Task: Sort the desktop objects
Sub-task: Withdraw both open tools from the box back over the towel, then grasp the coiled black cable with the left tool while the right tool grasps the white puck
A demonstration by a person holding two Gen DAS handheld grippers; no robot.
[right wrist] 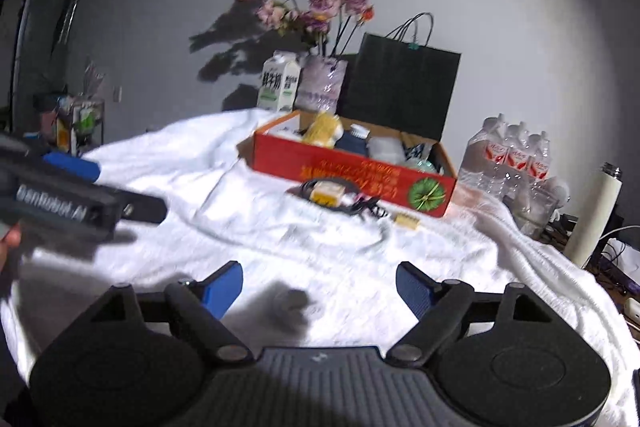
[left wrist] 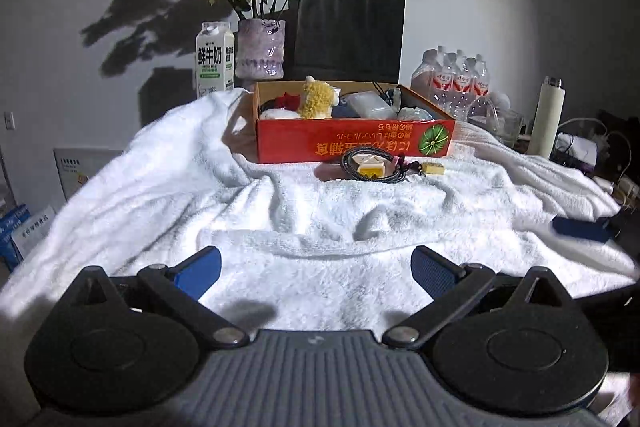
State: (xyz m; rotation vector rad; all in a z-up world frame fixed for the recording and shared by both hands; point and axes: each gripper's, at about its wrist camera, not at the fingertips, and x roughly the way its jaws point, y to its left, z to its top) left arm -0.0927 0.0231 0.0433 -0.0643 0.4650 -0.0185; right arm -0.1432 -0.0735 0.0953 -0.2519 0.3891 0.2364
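Box (left wrist: 356,141) holds a plush toy (left wrist: 316,101) (plus clutter); both grippers' fingers (left wrist: 198,269) wide, empty.

Left gripper (left wrist: 316,273) fingers spread over white towel (left wrist: 160,187), red box (left wrist: 356,141) beyond, cable bundle (left wrist: 372,167) before it.

Both wrist views toward red box (left wrist: 354,141)

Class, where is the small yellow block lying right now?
The small yellow block lies on the white towel, before the red box's right corner, right of the coiled cable.
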